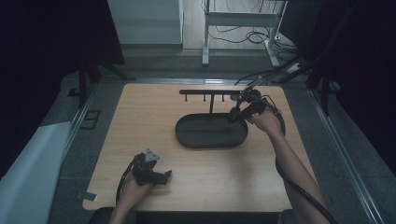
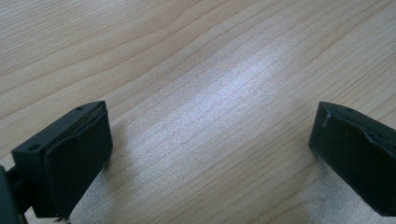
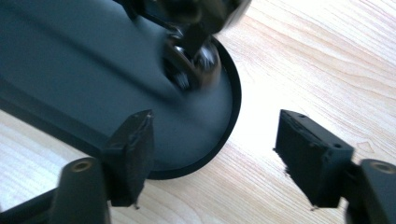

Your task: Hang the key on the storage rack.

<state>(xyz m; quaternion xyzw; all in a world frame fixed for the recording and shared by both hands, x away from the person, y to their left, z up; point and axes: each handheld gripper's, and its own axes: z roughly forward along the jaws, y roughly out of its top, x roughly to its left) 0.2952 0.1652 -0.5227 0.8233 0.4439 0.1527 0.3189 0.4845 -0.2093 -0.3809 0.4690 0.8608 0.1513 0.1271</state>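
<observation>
Right gripper [image 1: 235,113] hovers over the right end of the black oval tray [image 1: 187,133], jaws spread, nothing between them; a blurred metallic object [image 3: 194,60] hangs above the tray. Left gripper [image 1: 161,176] rests near the table [image 1: 140,112] front edge, jaws wide, empty.

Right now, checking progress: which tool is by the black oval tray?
The right tool, at the black oval tray's right end; the left tool rests apart.

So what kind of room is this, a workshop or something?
Probably a lab or recording room, not a home: a lone wooden table on grey floor, cables trailing under a metal frame behind, and a person working with a handheld right gripper over a black tray.
</observation>
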